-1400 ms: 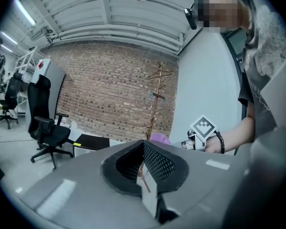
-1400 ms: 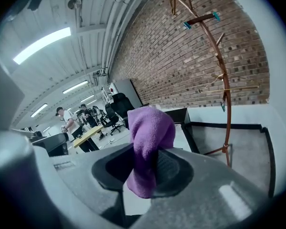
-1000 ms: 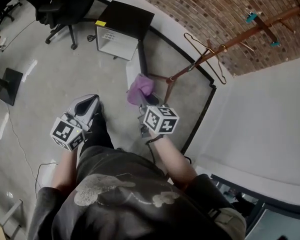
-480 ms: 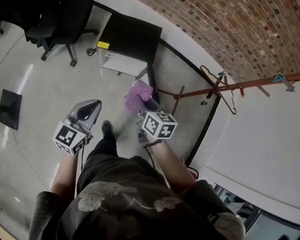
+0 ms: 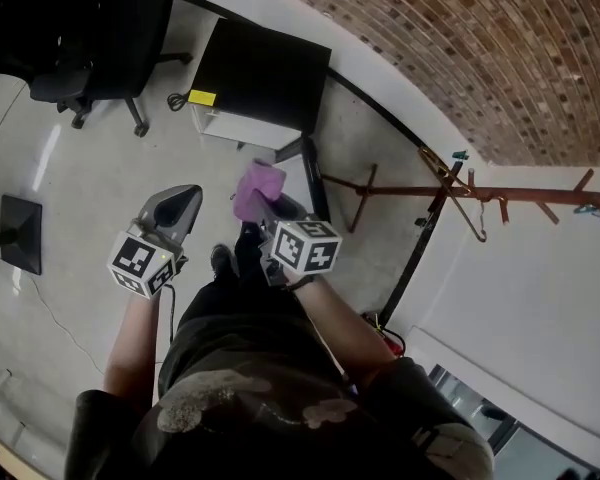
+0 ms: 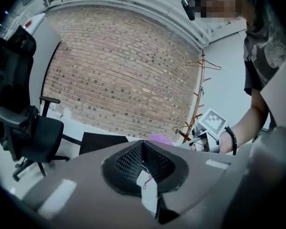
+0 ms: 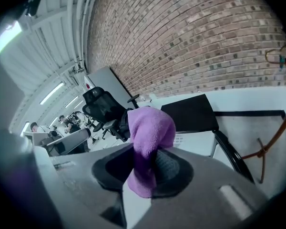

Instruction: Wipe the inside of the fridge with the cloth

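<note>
The fridge (image 5: 263,74) is a small white box with a black top, standing on the floor by the wall ahead of me; its door faces the room and looks shut. It also shows in the left gripper view (image 6: 103,140) and the right gripper view (image 7: 190,113). My right gripper (image 5: 264,208) is shut on a purple cloth (image 5: 257,185), held above the floor just short of the fridge. The cloth (image 7: 150,130) bulges up out of the jaws. My left gripper (image 5: 178,204) hangs to the left, shut with nothing in it (image 6: 143,160).
A black office chair (image 5: 98,26) stands left of the fridge. A rust-coloured coat rack (image 5: 458,192) with hangers lies along the wall at right. A black flat stand (image 5: 20,232) and cables rest on the floor at left. The brick wall (image 5: 460,48) is behind.
The person has stepped towards the fridge, which now sits larger and nearer in view. The right gripper with the cloth has drifted left, closer to the fridge. The left gripper stays shut.
</note>
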`<action>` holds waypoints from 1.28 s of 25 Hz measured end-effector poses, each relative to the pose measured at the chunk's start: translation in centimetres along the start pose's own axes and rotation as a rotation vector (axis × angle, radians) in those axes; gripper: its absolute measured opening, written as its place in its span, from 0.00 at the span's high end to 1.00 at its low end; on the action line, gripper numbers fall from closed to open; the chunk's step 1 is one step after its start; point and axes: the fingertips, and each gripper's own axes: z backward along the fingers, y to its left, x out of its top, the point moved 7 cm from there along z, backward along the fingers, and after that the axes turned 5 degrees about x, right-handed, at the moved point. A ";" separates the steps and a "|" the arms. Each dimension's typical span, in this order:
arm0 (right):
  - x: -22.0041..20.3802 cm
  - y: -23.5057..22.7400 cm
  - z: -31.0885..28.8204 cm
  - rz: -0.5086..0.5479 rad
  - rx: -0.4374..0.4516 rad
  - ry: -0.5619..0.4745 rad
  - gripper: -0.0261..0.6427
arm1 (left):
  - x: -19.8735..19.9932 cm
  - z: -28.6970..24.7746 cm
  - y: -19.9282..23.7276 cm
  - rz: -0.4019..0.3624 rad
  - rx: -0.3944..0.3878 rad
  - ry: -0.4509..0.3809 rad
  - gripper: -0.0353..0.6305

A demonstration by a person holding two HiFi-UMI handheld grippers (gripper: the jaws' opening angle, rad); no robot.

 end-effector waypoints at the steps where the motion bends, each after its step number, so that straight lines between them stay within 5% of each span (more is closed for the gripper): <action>1: 0.0 -0.2 -0.9 -0.002 0.008 0.012 0.83 | -0.2 -0.5 0.6 0.015 0.011 0.003 0.92; 14: -1.9 -8.6 -15.5 -0.077 0.123 0.193 0.83 | -4.8 -10.4 8.5 0.061 0.114 0.070 0.92; 21: -5.7 -15.1 -24.7 -0.084 0.089 0.269 0.83 | -10.3 -16.0 15.0 0.050 0.144 0.048 0.92; 25: -7.6 -17.6 -28.5 -0.076 0.077 0.238 0.83 | -14.4 -17.3 17.8 0.064 0.116 0.043 0.92; 32: -8.4 -20.5 -33.9 -0.073 0.106 0.079 0.83 | -22.1 -17.8 22.9 -0.026 0.105 0.054 0.92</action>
